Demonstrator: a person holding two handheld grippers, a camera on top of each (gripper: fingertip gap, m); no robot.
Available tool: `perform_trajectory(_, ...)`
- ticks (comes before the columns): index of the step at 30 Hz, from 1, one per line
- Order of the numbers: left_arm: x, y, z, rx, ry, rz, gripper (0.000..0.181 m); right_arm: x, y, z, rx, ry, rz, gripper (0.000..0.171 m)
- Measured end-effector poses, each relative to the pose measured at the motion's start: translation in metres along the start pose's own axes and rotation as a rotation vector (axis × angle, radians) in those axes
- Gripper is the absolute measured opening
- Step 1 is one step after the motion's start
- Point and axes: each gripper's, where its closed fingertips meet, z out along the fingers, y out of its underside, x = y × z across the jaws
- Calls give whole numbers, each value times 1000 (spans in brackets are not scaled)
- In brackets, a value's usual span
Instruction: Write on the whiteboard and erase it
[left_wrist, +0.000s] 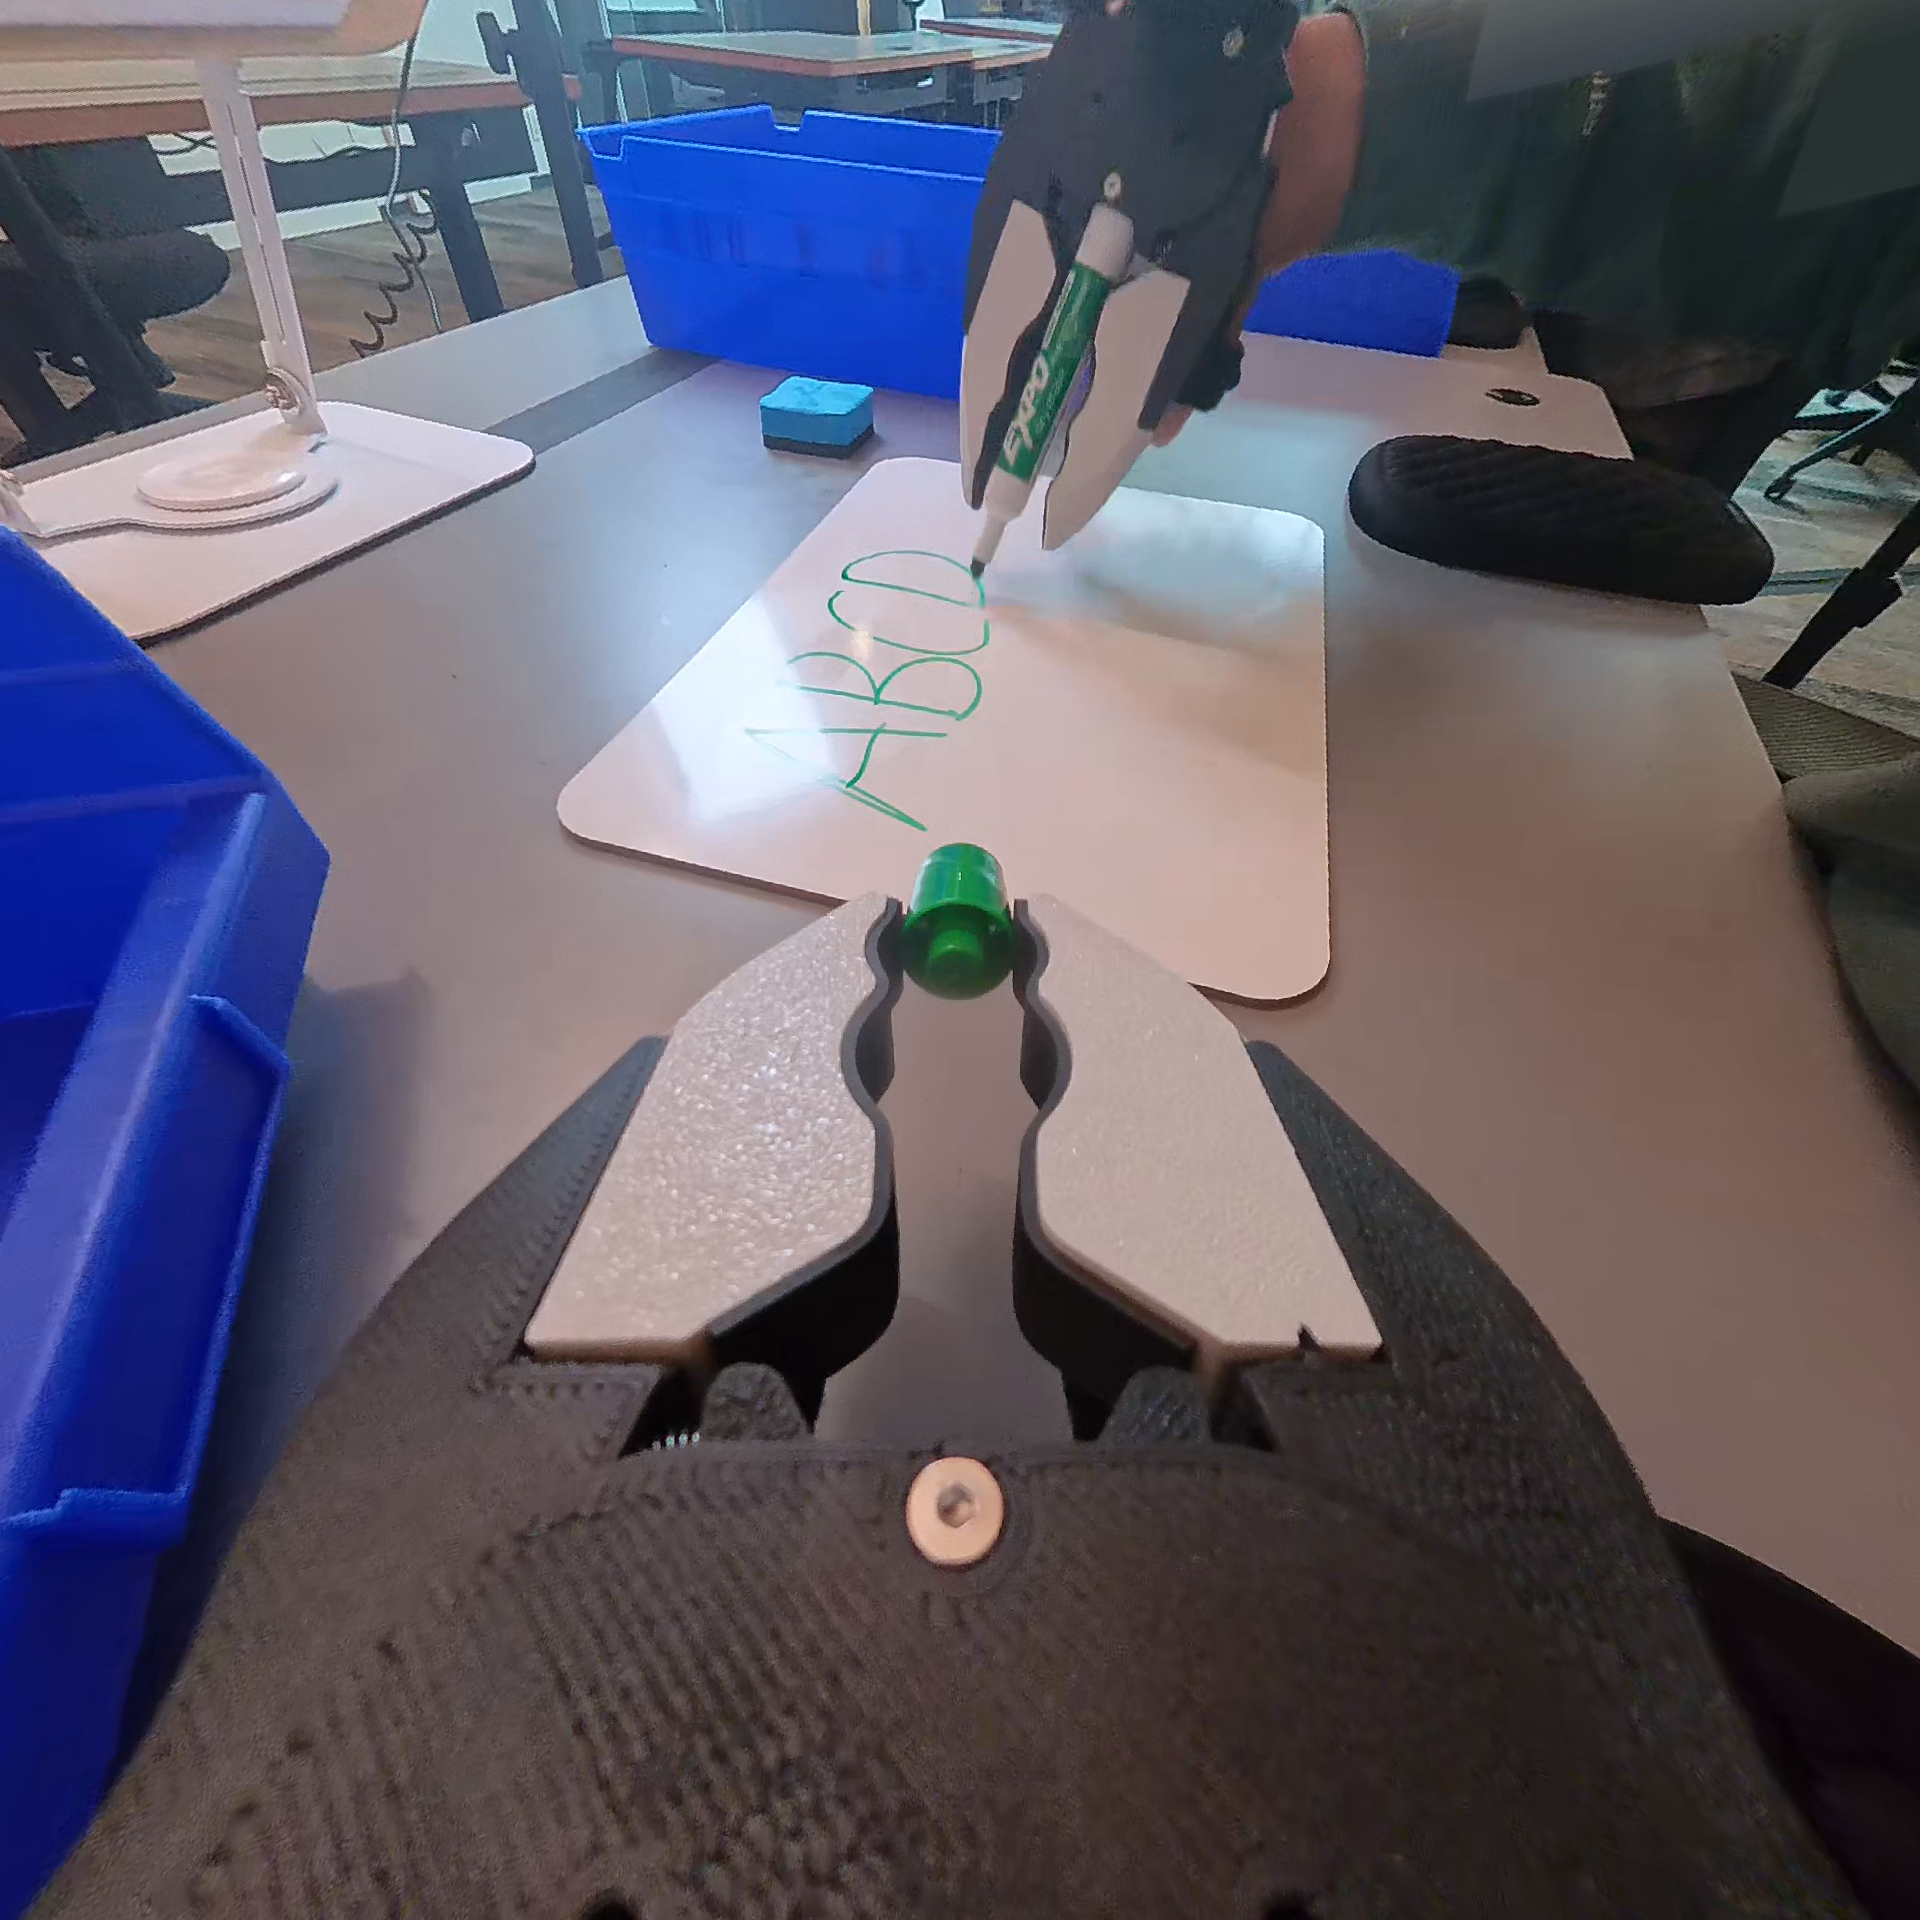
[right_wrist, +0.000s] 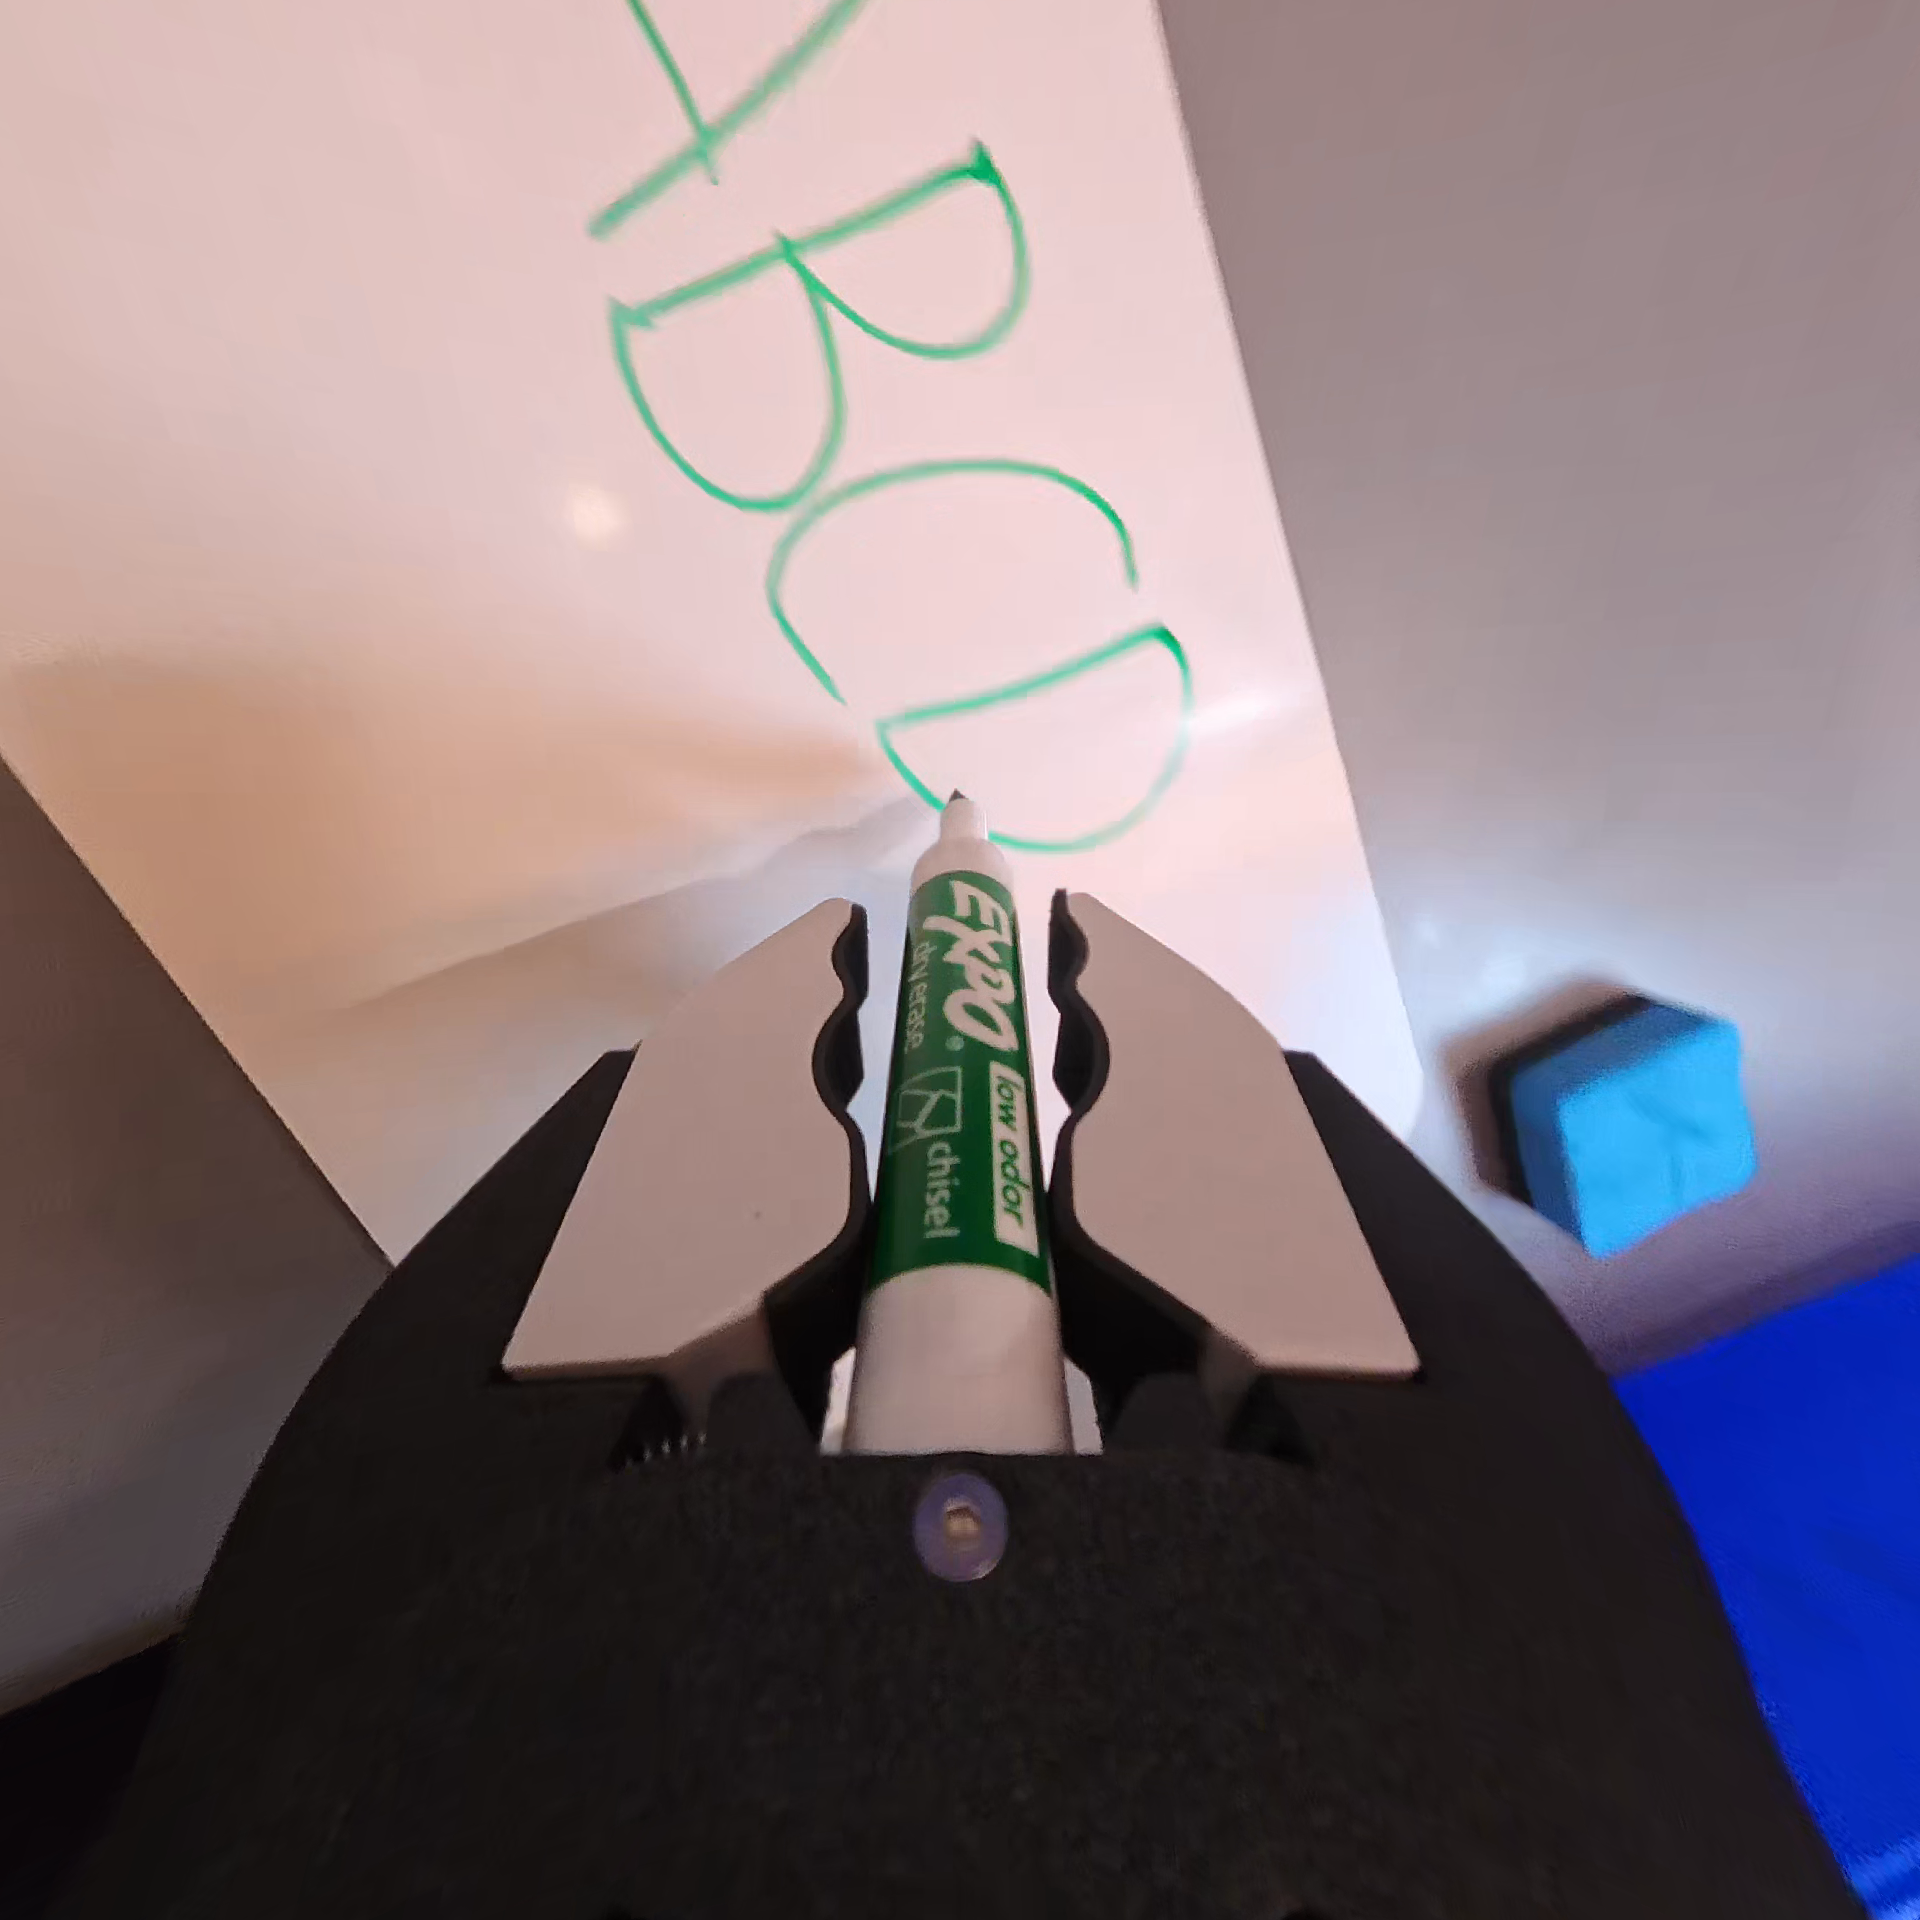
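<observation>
Right now the right gripper (right_wrist: 956, 914) is clamped on a green dry-erase marker (right_wrist: 961, 1101), barrel pinched between both fingers, uncapped tip down and touching the whiteboard (right_wrist: 312, 468) at the end of the last green stroke. Same marker (left_wrist: 1044, 379) shows in the left wrist view, held steeply tilted by the right gripper (left_wrist: 1013, 525) at the far part of the whiteboard (left_wrist: 1164, 748). Green handwriting (left_wrist: 904, 675) runs across the board from its near edge toward the marker tip; in the right wrist view the handwriting (right_wrist: 914, 499) is a little motion-blurred at the top. Left gripper (left_wrist: 956, 920) is closed narrow on the green marker cap (left_wrist: 958, 920), cap pinched at the fingertips, sitting just over the near edge of the whiteboard. Board lies flat on a grey table (left_wrist: 436, 686). Blue-topped eraser (left_wrist: 816, 412) with a dark base rests on the table just beyond the board's far left corner, apart from it; in the right wrist view the eraser (right_wrist: 1626, 1127) is right of the board, blurred. Blue bin (left_wrist: 790, 223) stands behind the eraser, a 2nd blue bin (left_wrist: 125, 1039) at the near left. White stand (left_wrist: 260, 457) with a flat base sits far left. Black padded armrest (left_wrist: 1558, 520) lies past the table's right edge. A person's arm (left_wrist: 1330, 125) shows behind the right gripper.
</observation>
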Motion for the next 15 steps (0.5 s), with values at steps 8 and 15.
perform_trajectory(8, 0, 0, 1, 4, 4, -10, 20, 36, 30, 0, -10, 70, 98, 34)
perform_trajectory(15, -1, 0, 1, 6, 4, -14, 20, 49, 19, 5, -12, 61, 93, 34)
